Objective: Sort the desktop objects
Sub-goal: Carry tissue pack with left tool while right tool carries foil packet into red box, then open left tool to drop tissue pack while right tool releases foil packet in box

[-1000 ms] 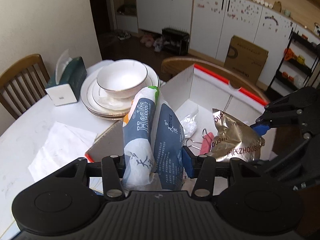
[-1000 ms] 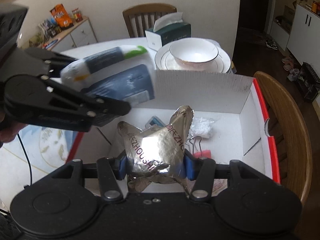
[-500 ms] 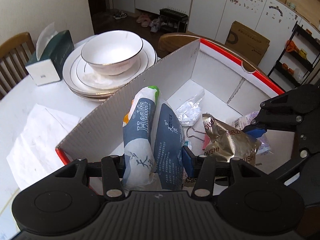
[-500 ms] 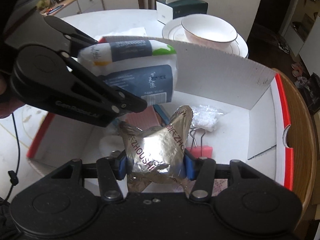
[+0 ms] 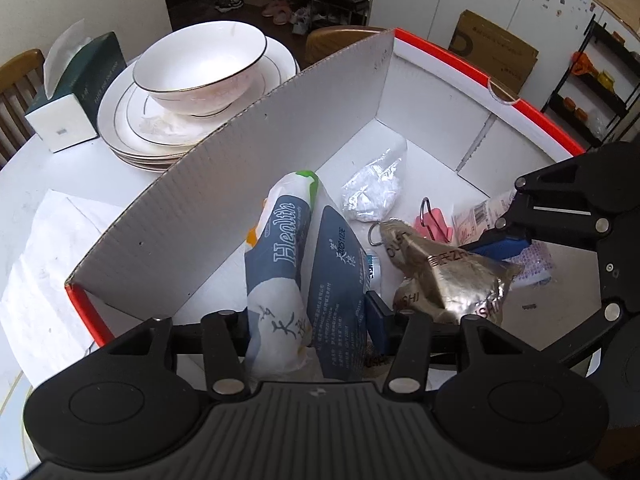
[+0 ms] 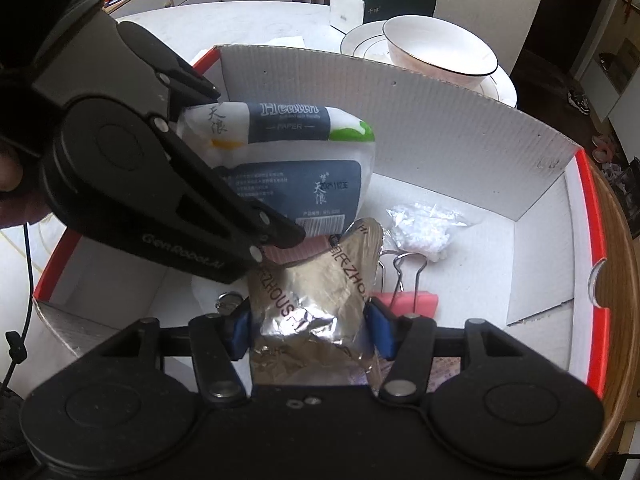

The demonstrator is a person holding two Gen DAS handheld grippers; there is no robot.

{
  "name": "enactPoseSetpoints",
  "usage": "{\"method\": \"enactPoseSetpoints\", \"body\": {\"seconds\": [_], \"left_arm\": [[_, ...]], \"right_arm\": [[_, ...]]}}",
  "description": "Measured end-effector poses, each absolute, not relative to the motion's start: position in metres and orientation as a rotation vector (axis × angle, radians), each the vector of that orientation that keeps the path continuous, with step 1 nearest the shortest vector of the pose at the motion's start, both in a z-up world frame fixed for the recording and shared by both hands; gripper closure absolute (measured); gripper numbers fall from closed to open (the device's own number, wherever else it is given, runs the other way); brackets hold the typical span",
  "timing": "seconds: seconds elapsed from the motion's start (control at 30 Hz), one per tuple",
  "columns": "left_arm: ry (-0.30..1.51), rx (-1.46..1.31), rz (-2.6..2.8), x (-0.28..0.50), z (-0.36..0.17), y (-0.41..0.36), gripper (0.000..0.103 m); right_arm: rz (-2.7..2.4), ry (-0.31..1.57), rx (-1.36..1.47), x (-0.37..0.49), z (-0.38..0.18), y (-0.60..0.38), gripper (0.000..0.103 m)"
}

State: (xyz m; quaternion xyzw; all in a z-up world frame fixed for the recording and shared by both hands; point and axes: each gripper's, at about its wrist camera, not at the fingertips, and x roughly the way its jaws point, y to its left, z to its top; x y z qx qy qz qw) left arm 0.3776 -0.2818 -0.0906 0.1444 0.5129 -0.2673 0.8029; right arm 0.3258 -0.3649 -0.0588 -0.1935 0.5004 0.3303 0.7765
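My left gripper [image 5: 308, 312] is shut on a blue and white tissue pack [image 5: 304, 264] and holds it inside a white cardboard box with a red rim [image 5: 440, 52]. My right gripper [image 6: 308, 320] is shut on a crinkled gold foil packet [image 6: 316, 300], also low inside the box [image 6: 440, 120], just right of the left gripper [image 6: 276, 236]. The tissue pack [image 6: 288, 168] shows above the foil packet in the right wrist view. The foil packet [image 5: 452, 276] shows beside the right gripper [image 5: 500, 240] in the left wrist view.
On the box floor lie a pink binder clip [image 6: 404, 300], a clear bag of white bits [image 6: 420, 232] and printed sachets [image 5: 476, 220]. Stacked plates with a bowl [image 5: 200, 64], a green tissue box [image 5: 72, 92] and white paper [image 5: 44, 248] sit on the table outside.
Both grippers have moved forward and down into the box with their loads still held. The box wall now rises on the left of the tissue pack.
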Motion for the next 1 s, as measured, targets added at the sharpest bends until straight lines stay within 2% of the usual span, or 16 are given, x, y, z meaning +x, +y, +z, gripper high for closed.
{"method": "enactPoseSetpoints", "body": {"seconds": [0.2, 0.47, 0.6, 1.0], "left_arm": [[1.094, 0.323, -0.589, 0.376, -0.090, -0.285, 0.040], [1.063, 0.329, -0.597, 0.370, -0.080, -0.282, 0.033], [1.034, 0.345, -0.600, 0.364, -0.073, -0.282, 0.023], [0.981, 0.313, -0.590, 0.347, -0.055, -0.271, 0.017]], "right_arm": [[0.730, 1.065, -0.435, 0.322, -0.055, -0.365, 0.041], [0.717, 1.035, -0.427, 0.314, -0.037, -0.373, 0.040], [0.701, 1.018, -0.443, 0.311, -0.029, -0.378, 0.036], [0.657, 0.943, -0.525, 0.306, -0.017, -0.388, 0.032]]}}
